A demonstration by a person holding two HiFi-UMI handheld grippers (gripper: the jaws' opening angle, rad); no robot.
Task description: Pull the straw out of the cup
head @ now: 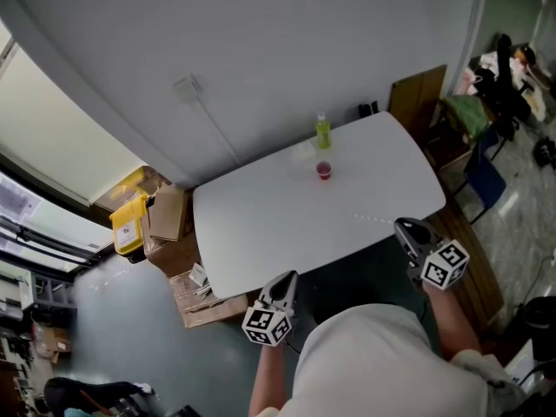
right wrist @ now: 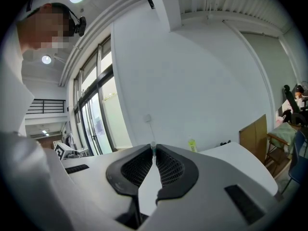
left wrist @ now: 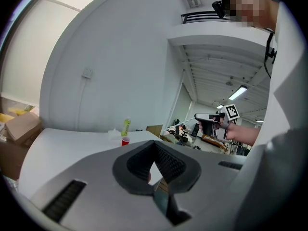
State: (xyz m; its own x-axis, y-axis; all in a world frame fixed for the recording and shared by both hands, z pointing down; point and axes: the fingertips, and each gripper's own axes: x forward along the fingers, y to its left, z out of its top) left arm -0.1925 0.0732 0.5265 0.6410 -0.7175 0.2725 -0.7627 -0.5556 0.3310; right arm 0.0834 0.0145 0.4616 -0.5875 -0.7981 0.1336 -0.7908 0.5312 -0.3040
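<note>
A small red cup (head: 323, 170) stands on the white table (head: 261, 224), far of the middle, with no straw showing in it. The left gripper view has the same cup (left wrist: 125, 141) well ahead of my left gripper (left wrist: 155, 142), whose jaws meet with nothing between them. My left gripper (head: 289, 276) hangs at the table's near edge. At the near right edge, my right gripper (head: 401, 224) is shut on a thin clear straw (head: 373, 218) that points left over the table. The straw's end (right wrist: 153, 148) pokes out between my right gripper's (right wrist: 153, 154) tips.
A green bottle (head: 322, 131) and a clear plastic piece (head: 304, 150) stand behind the cup. Cardboard boxes (head: 174, 233) and a yellow bin (head: 130, 224) crowd the floor at left. A blue chair (head: 482, 181) and a wooden board (head: 417, 94) are at right.
</note>
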